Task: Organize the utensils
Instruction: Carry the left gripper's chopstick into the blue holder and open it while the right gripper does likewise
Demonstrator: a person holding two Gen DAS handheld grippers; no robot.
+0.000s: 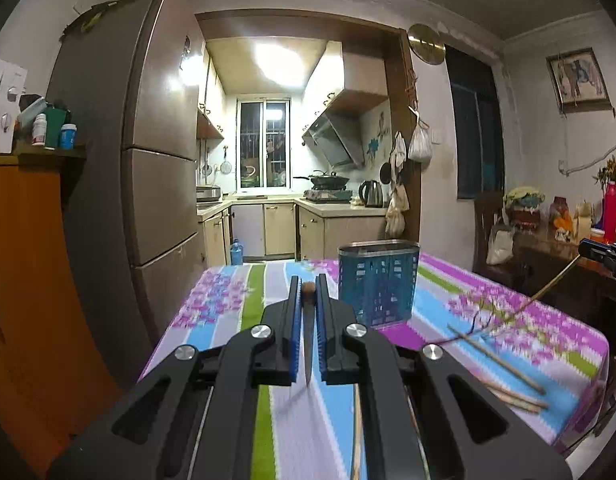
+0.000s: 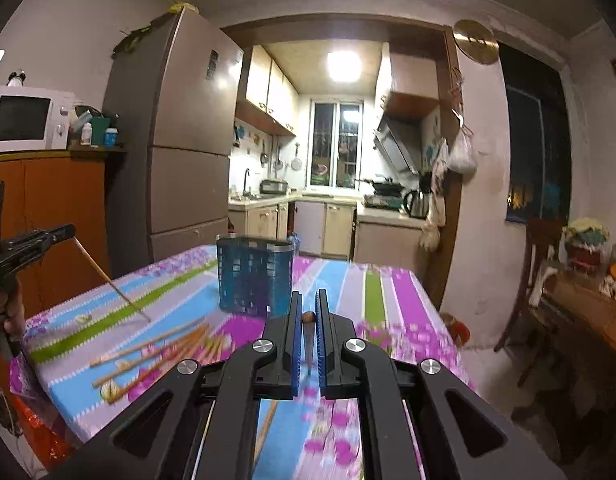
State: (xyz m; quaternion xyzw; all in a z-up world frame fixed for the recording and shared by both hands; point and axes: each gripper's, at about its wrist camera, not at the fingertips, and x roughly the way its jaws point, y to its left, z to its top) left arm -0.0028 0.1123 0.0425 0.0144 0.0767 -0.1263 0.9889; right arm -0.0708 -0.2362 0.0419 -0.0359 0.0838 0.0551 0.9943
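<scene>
Each gripper holds one chopstick between its blue pads. In the left wrist view the left gripper (image 1: pixel 308 286) is clenched on a chopstick (image 1: pixel 308 332), seen end-on with its round brown end (image 1: pixel 308 289) near the fingertips. The right gripper (image 2: pixel 308 312) grasps its own chopstick (image 2: pixel 309 340) in the same way.

Just ahead of both jaws, slightly to the right of the left one and to the left of the right one, stands the blue utensil holder (image 2: pixel 254 276) upright on the striped flowered tablecloth (image 2: pixel 347 280).

The loose chopsticks (image 2: pixel 156 356) lie in a pile on the cloth — left of the right jaws and right of the left jaws.

Farther behind are the refrigerator (image 1: pixel 148 140) and the lit kitchen.
</scene>
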